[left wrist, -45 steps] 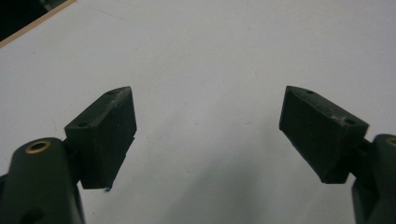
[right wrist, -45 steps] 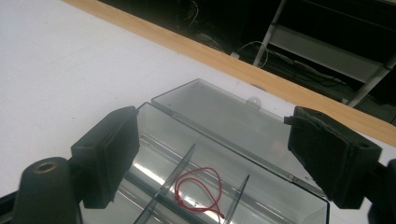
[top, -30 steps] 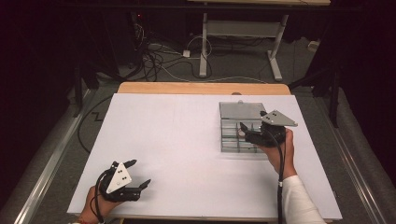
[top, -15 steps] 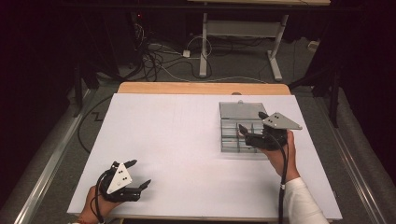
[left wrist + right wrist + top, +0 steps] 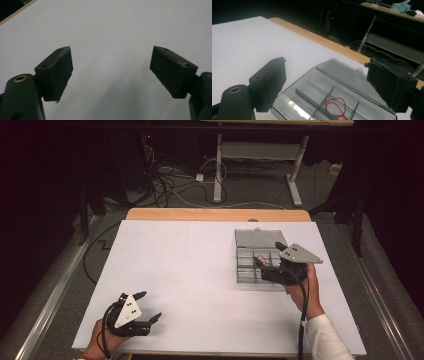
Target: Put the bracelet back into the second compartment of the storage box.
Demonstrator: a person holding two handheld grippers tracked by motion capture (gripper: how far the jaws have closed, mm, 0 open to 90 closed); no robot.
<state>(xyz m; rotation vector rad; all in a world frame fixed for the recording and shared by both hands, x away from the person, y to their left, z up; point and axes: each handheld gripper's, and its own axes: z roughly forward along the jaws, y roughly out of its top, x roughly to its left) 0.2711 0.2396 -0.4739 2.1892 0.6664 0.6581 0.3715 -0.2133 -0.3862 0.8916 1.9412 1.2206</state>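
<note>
High view, desk: we see a white desk (image 5: 200, 270) with a wooden strip along its far edge, and cables and desk legs on the dark floor beyond.
High view, box: a clear compartment box (image 5: 255, 262) sits on the right half of the desk, lid folded open toward the far side.
High view, left hand-held gripper: our left hand-held gripper (image 5: 149, 307) is low at the near-left corner, grey three-cornered plate on top, jaws spread, nothing between them, well apart from the box.
High view, right hand-held gripper: our right hand-held gripper (image 5: 264, 256) hangs over the near-right part of the box, held by a hand (image 5: 304, 287) in a white sleeve, cable trailing back along the arm. Jaws look parted, with nothing we can make out between them.
Left gripper view, jaws: the two black jaws stand wide apart over bare white desk, holding nothing.
Left gripper view, edge: a bit of the wooden strip (image 5: 17, 15) shows in the top-left corner.
Right gripper view, jaws: spread wide too, holding nothing, with the open box below and between them.
Right gripper view, box: grey dividers split the tray into compartments, and the lid (image 5: 344, 72) lies flat behind it.
Right gripper view, red wire: a thin looped red wire (image 5: 336, 106) lies in one compartment, just beside the middle divider. We can't tell if anything else is in the other compartments.
</note>
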